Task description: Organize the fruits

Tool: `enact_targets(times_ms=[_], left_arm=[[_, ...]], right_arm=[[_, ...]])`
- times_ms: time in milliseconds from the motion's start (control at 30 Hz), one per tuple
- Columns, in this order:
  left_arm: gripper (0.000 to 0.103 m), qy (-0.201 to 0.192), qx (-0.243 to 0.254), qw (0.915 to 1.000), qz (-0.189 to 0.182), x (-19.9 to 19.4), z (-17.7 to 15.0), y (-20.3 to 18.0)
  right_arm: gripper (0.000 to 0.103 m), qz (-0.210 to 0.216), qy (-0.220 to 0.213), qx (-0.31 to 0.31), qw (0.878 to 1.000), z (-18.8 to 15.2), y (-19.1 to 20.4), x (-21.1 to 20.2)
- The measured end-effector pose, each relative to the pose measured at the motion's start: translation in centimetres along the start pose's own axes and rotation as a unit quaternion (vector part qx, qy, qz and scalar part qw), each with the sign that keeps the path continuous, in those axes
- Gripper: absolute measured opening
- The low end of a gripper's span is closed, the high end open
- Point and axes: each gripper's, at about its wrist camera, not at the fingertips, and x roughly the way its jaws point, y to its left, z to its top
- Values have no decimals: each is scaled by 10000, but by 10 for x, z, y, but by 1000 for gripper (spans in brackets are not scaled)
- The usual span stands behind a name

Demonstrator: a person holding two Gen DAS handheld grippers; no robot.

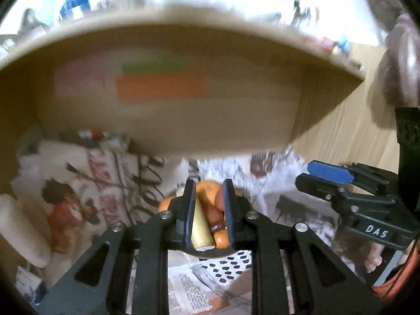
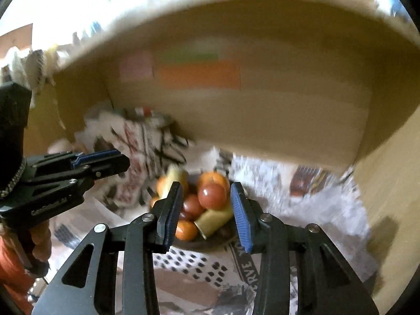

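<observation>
While both grippers hang above the fruit, neither holds anything.

Left gripper: jaws nearly together with a narrow gap; nothing pinched, the fruit showing only through the gap from below. Right gripper: jaws apart at a moderate width, empty. Beneath both lies a dark bowl holding the fruit pile: oranges, reddish round fruits and pale yellow pieces, heaped together. The bowl rests on sheets of newspaper lining the floor of a cardboard box. The box's far wall carries pink, green and orange colour patches, blurred. A printed cloth sits in the box's left corner, beside the bowl.
</observation>
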Motion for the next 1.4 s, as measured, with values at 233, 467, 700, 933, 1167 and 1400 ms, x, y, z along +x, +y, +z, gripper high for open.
enact_targets(times_ms=[233, 467, 700, 933, 1167, 1400], left_arm=[[61, -852, 142, 9959, 287, -80, -2, -16], [81, -1266, 181, 9910, 385, -130, -13, -26], [100, -1457, 99, 9880, 501, -156, -24, -30], [103, -1484, 58, 9870, 618, -162, -30, -31], [103, -1455, 7, 9874, 627, -160, -30, -29], [103, -1449, -21, 9874, 637, -159, -31, -28]], right_arm=[[40, 4, -835, 48, 9965, 6, 31, -69], [68, -142, -1339, 73, 9909, -4, 55, -109], [92, -442, -1682, 131, 9847, -16, 71, -135], [103, -603, -1864, 171, 9805, -23, 74, -148], [103, -615, -1843, 147, 9808, -24, 74, -147], [103, -634, -1823, 52, 9812, -24, 78, -145]])
